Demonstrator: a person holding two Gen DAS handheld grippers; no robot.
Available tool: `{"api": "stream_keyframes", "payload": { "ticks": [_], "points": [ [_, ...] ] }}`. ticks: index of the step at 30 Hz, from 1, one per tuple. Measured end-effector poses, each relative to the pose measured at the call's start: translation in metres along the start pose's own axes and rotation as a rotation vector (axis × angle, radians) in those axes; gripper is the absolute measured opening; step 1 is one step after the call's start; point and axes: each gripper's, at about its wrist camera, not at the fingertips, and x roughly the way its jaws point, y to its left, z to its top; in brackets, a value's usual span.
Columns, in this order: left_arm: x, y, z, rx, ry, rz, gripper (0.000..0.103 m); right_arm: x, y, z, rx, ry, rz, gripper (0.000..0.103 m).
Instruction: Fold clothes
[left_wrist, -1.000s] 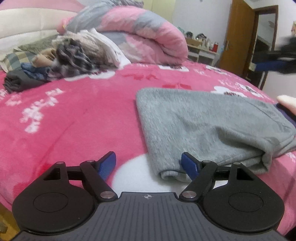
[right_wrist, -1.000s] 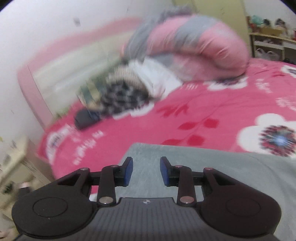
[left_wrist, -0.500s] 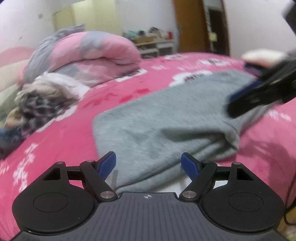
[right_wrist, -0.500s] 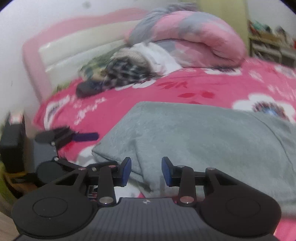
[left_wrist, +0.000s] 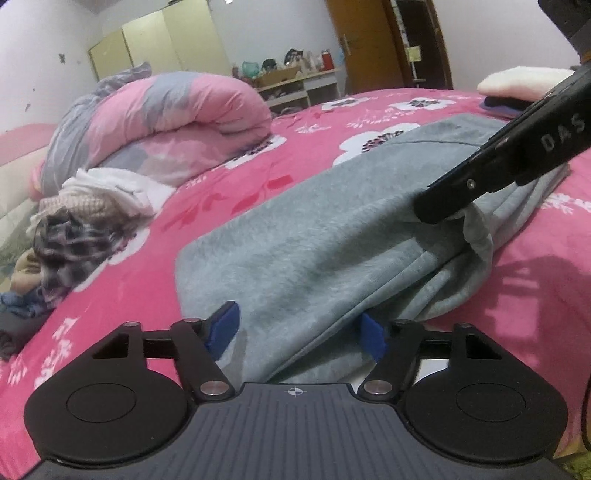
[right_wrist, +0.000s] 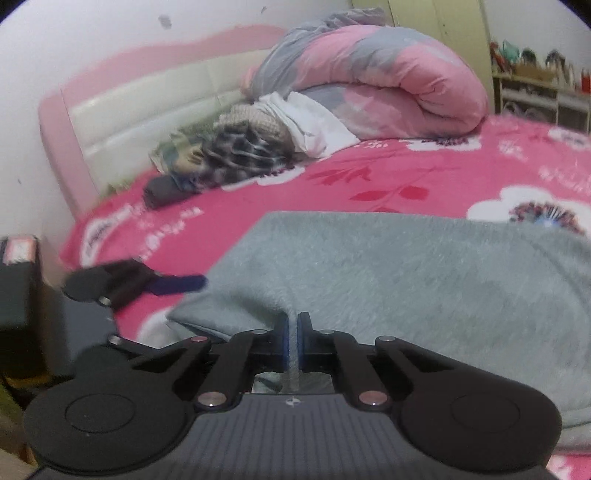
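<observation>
- Your right tool (right_wrist: 291, 341): blue pads pressed together on a pinched ridge of the grey fleece garment (right_wrist: 424, 280), at its near edge. Seen from your left side, it reaches in from the upper right, angled down onto the garment's right fold; its tips are hidden behind its own black linkage there.
- Your left tool (left_wrist: 297, 330): fingers spread wide, low over the bed; the garment's near corner lies between the two blue pads, neither visibly clamping it. The right pad (left_wrist: 371, 336) sits partly under a fold of cloth.
- Grey fleece garment: folded flat on the pink floral bedspread (left_wrist: 122, 295), layered edges open toward its right end.
- Clothes pile (right_wrist: 243, 147): checked, knit and white pieces heaped near the headboard (right_wrist: 147, 107), well apart from the garment; individual items blurred.
- Rolled pink-and-grey quilt (left_wrist: 162, 122): behind the pile.
- Cream folded item (left_wrist: 517, 83): far right edge of bed, partly blocked by your right tool.
- Shelf with clutter (left_wrist: 295, 77) and wooden door (left_wrist: 365, 40): background.
</observation>
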Motion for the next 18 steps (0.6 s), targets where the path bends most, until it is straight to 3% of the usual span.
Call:
{"api": "stream_keyframes", "payload": {
  "ticks": [5, 9, 15, 18],
  "points": [
    [0.005, -0.003, 0.006, -0.003, -0.028, 0.011, 0.047, -0.003, -0.009, -0.004, 0.032, -0.007, 0.061, 0.005],
    [0.008, 0.0, 0.008, -0.054, -0.032, 0.007, 0.026, -0.003, -0.006, -0.01, -0.002, 0.007, 0.065, 0.005],
    [0.012, 0.015, 0.007, -0.205, -0.01, -0.026, 0.018, -0.005, 0.009, -0.02, -0.093, 0.02, 0.063, 0.007],
    [0.01, 0.021, 0.007, -0.255, -0.024, -0.042, 0.016, -0.002, 0.008, -0.021, -0.069, 0.028, 0.089, 0.007]
  ]
}}
